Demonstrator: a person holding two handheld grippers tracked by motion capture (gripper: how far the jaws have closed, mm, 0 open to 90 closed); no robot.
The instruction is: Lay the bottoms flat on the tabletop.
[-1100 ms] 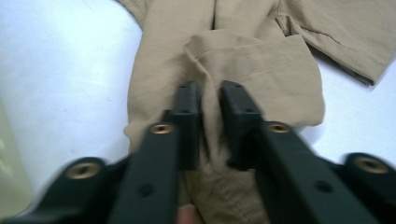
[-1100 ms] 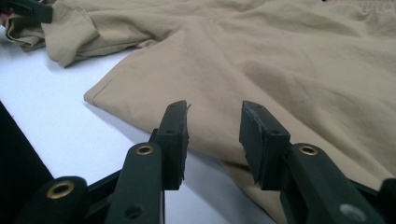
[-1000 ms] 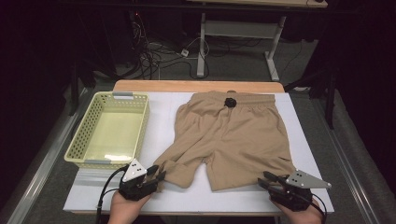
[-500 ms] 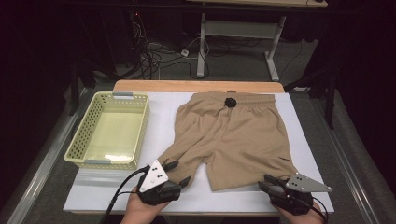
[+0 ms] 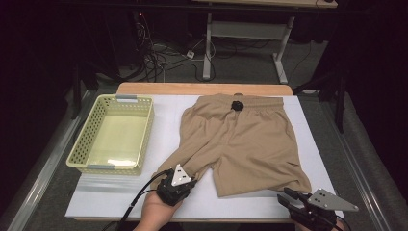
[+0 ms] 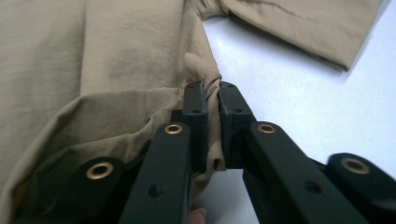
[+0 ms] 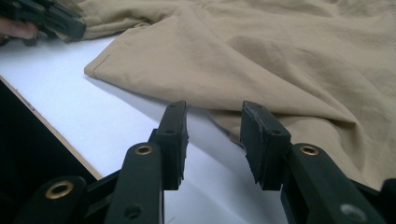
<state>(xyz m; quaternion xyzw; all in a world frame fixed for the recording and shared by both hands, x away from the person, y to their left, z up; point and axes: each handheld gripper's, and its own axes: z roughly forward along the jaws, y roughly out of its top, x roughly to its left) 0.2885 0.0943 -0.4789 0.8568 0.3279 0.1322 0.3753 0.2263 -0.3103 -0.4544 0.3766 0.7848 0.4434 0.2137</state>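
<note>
From left to right the high view held one yellow basket (image 5: pixel 112 136) at centre left, one pair of tan shorts (image 5: pixel 245 139) spread flat on the white table (image 5: pixel 168 108) at centre, and two grippers along the bottom edge. The shorts looked smooth, waistband at the far side and two legs pointing toward the lower edge. The left gripper (image 5: pixel 184 185) had just closed its jaws, pinching a bunched fold of the left leg's hem, while the right gripper (image 5: pixel 290 196) stood with jaws spread, empty, just short of the right leg's hem.

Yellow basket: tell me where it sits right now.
In the high view, the yellow basket sits on the left side of the white table, just left of the tan shorts and beyond the left gripper.
</note>
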